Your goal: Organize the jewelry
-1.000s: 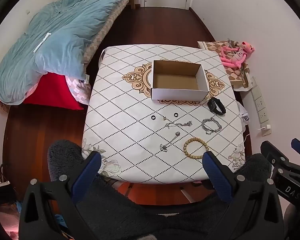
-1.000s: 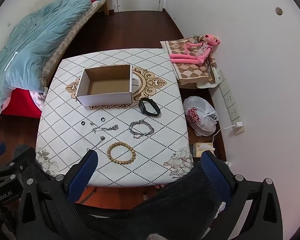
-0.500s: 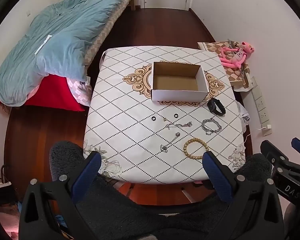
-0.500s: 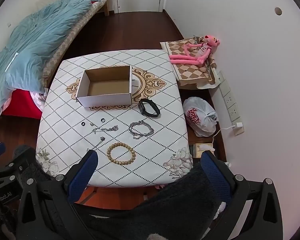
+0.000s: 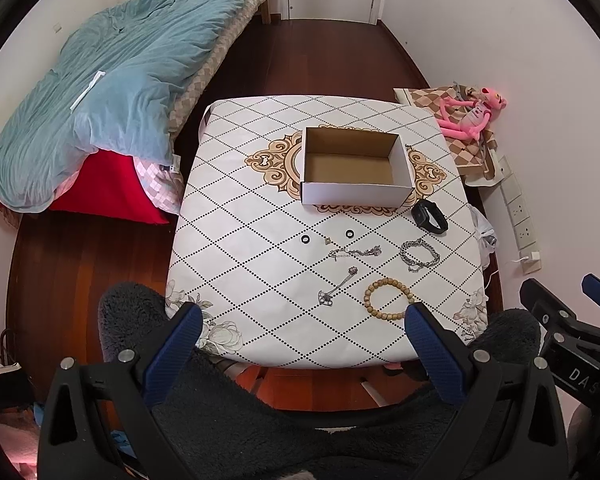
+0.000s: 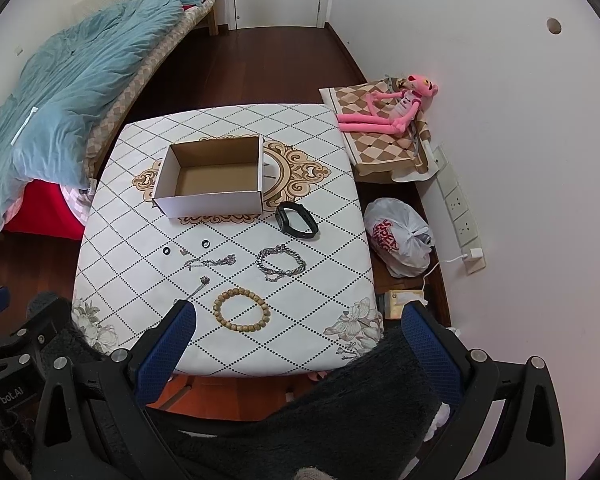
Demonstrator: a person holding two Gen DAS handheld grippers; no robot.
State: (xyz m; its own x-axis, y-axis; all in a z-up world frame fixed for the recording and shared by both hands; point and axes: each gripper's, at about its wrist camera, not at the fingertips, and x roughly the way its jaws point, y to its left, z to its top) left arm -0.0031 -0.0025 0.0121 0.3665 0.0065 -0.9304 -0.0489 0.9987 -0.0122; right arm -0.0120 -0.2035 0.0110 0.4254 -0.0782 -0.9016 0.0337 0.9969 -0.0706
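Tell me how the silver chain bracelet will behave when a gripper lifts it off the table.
The silver chain bracelet lies in a loose, kinked loop of links, so it will probably droop and swing from whichever point is pinched. Its links look thick and metallic, so it is likely heavy for its size. Lying flat on the tablecloth, it may be hard to get under.

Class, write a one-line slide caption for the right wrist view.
Open right claw above a table with an empty box, bead bracelet, chain and band.
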